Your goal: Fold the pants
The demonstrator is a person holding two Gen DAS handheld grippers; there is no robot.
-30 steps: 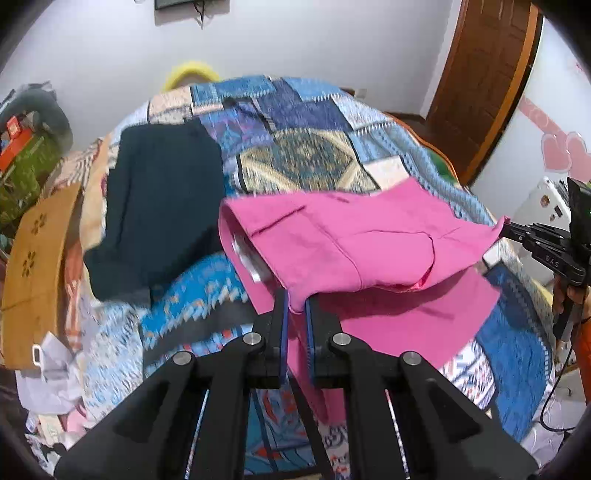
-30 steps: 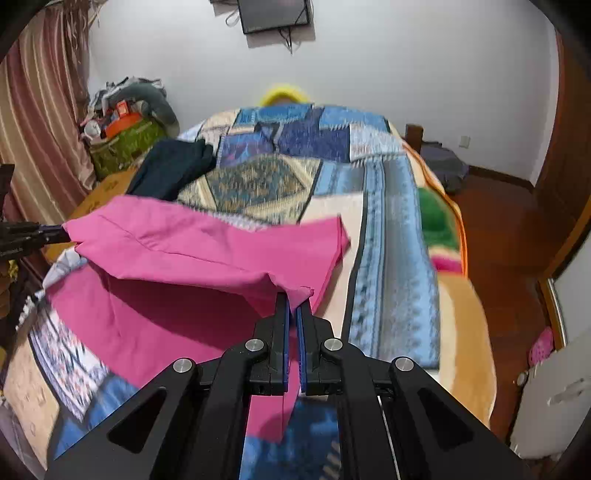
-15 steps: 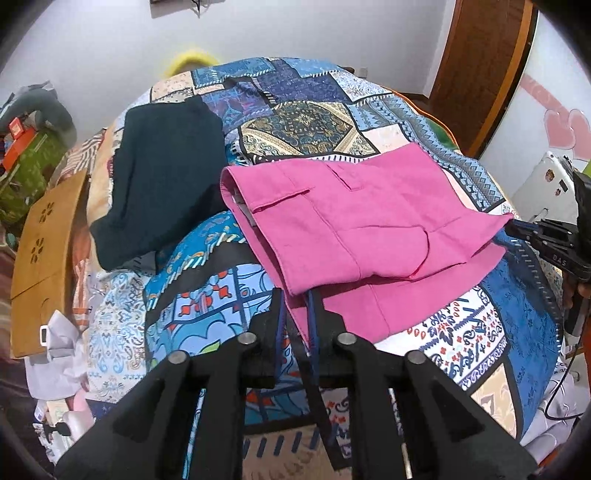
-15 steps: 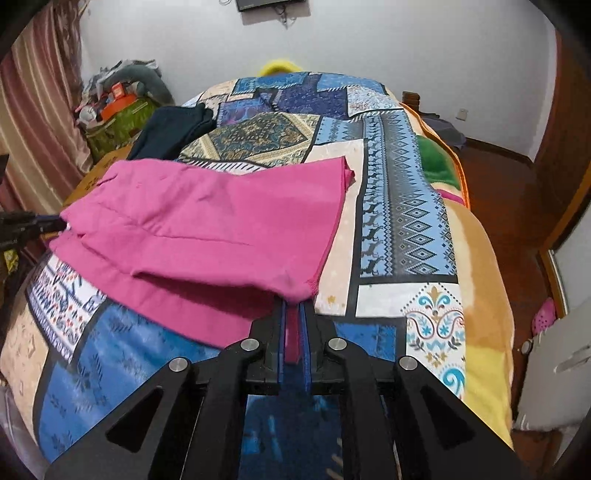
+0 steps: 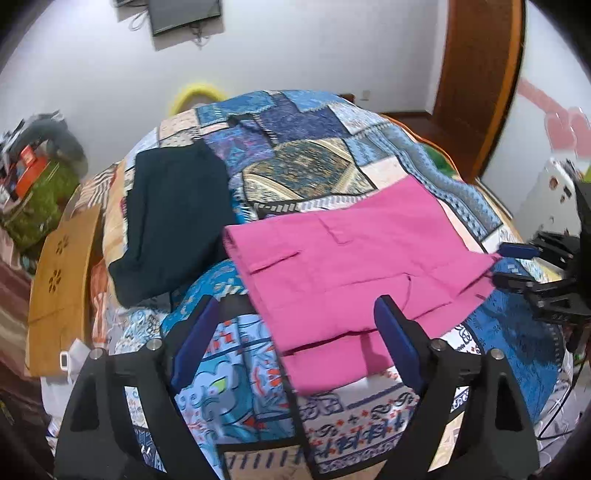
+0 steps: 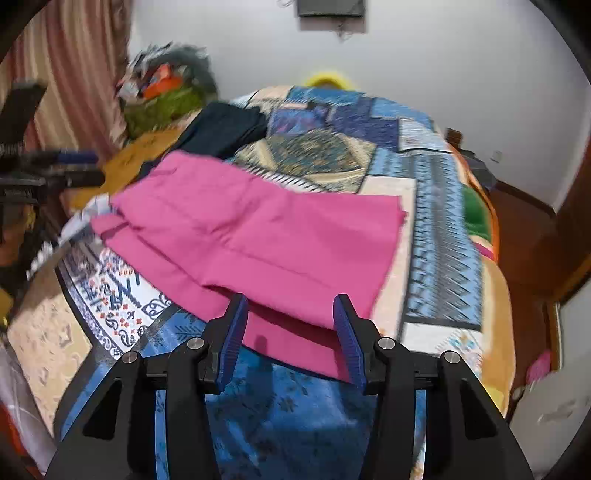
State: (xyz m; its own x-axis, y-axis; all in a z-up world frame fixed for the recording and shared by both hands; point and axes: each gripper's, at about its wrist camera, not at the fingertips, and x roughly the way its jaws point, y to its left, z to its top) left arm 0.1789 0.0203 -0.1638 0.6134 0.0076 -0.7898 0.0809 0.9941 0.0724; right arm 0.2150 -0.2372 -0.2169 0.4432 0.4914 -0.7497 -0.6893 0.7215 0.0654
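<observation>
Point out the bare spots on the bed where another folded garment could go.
Free quilt: the far end of the bed beyond the pink pants and dark garment; the strip right of the pants in the right wrist view; the near corner. Crowded: the middle and left edge.

Dark garment on patchwork bedspread; wall screen; wooden door.
</observation>
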